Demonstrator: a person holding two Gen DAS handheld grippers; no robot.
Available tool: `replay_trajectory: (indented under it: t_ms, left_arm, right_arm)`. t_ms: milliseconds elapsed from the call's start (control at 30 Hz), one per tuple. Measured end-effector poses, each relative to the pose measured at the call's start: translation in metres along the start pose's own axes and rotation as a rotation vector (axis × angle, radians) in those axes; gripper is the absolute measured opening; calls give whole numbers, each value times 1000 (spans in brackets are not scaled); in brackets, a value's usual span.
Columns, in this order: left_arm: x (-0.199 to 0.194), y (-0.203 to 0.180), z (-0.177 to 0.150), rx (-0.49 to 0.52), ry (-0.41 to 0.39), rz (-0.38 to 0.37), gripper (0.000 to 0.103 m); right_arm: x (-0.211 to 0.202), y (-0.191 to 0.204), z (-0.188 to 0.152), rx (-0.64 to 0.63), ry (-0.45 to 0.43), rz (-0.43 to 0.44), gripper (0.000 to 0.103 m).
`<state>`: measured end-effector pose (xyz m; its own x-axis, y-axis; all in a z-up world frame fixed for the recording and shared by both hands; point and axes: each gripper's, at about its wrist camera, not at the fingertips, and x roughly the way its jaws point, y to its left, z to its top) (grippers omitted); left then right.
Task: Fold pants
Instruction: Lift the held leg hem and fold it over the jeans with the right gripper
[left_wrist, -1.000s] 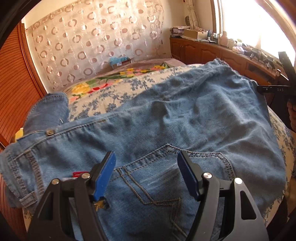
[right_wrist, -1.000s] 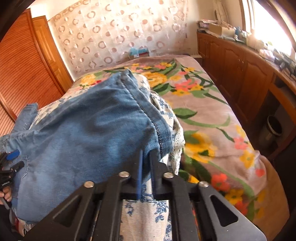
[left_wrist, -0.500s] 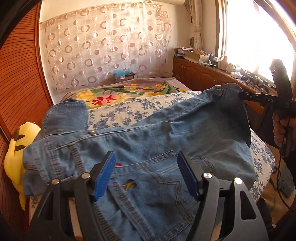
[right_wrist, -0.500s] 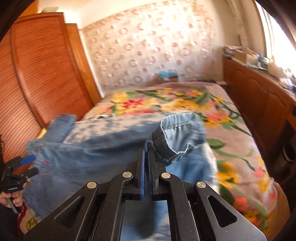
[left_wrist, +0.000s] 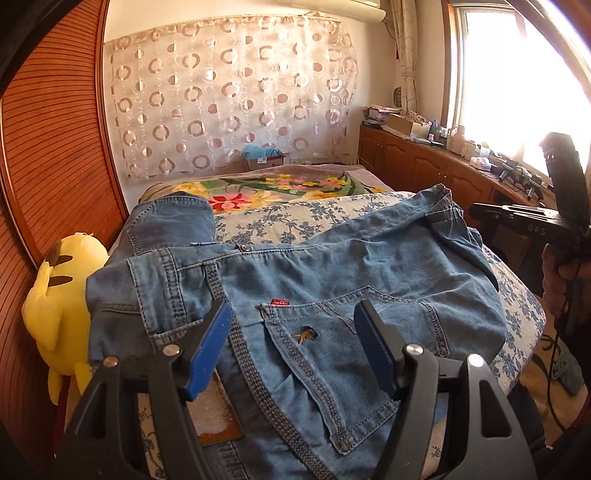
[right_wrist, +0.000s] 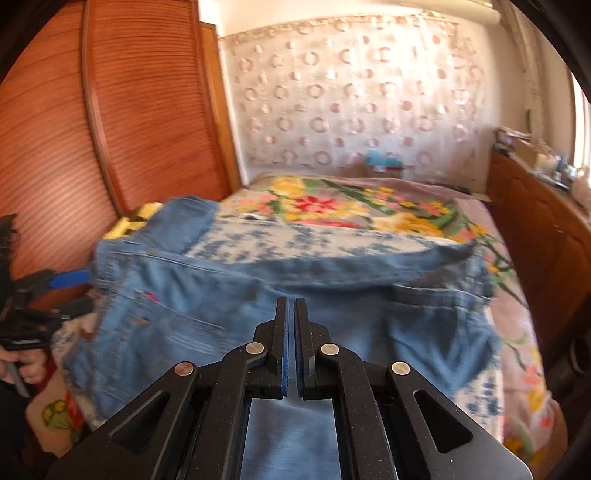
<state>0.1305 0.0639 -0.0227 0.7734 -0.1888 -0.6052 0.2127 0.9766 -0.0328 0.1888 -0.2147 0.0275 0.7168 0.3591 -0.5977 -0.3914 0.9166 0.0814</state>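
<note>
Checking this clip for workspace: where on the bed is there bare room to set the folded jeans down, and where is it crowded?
Free: the floral blanket beyond the jeans, up to the curtain wall, and the blue-flowered sheet strip between them. Crowded: the near end, covered by the jeans; the yellow plush toy fills the wardrobe side, and the window-side counter is cluttered.

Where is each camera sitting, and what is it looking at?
Left wrist: sits on the left hand-held gripper, jaws open over the jeans on the bed; the person's right hand shows at the right edge.
Right wrist: sits on the right hand-held gripper, jaws shut, above the same jeans; the person's left hand shows at the left edge.
Both share jeans, bed, curtain.
</note>
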Motion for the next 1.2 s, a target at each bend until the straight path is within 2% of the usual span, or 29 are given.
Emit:
replay_trajectory:
  t_ms: [67,133,200,233,400,600,633,667,700,733,800,1000,1133,1167,1200]
  left_arm:
    - [1,-2,0,-3,1,-7,69]
    - [1,-5,-1,-4,0,-9,69]
    - [1,-6,-1,-5,0,-11,69]
    - [2,-8,0,-6,-1,-13,69]
    - [2,-11,-1,-5,1,-12,69]
    - [7,-10,-6,-11,21,-10,69]
    - [8,-9,-7,-12,24,-10,69]
    - [9,-8,-9,-14,26,-10,69]
    - [9,-8,-9,-16,28,-9,69]
    - [9,-6,-10,-19,28,-8,69]
    - [10,-2,-11,-25,29,-8,69]
    - [9,6,-13,-53,24,-11,69]
    - [9,4,-14,-45,27,-14,69]
    - [9,3,-14,-43,27,-16,69]
    - [9,3,-14,-42,27,-18,69]
  right_arm:
    - [2,-15,-4,7,15,-49,9]
    - [7,-29,-7,21,38,-106,30]
    - [15,-44,-12,38,62,-147,41]
    - [21,-50,-14,45,79,-161,44]
    - [55,-66,-23,56,161,-226,48]
    - [91,-81,-27,97,238,-275,48]
    - [93,-85,-27,106,241,-281,44]
    - [93,-89,-28,117,237,-286,34]
    - [92,-91,-28,123,236,-280,5]
    - [88,-92,-28,130,219,-256,1]
    - [79,-90,-26,117,190,-260,0]
    - [54,-68,-11,81,118,-185,0]
    - [57,-60,-2,68,129,-202,0]
    - [61,-60,-1,66,138,-220,2]
    - [66,-61,-2,65,151,-241,16]
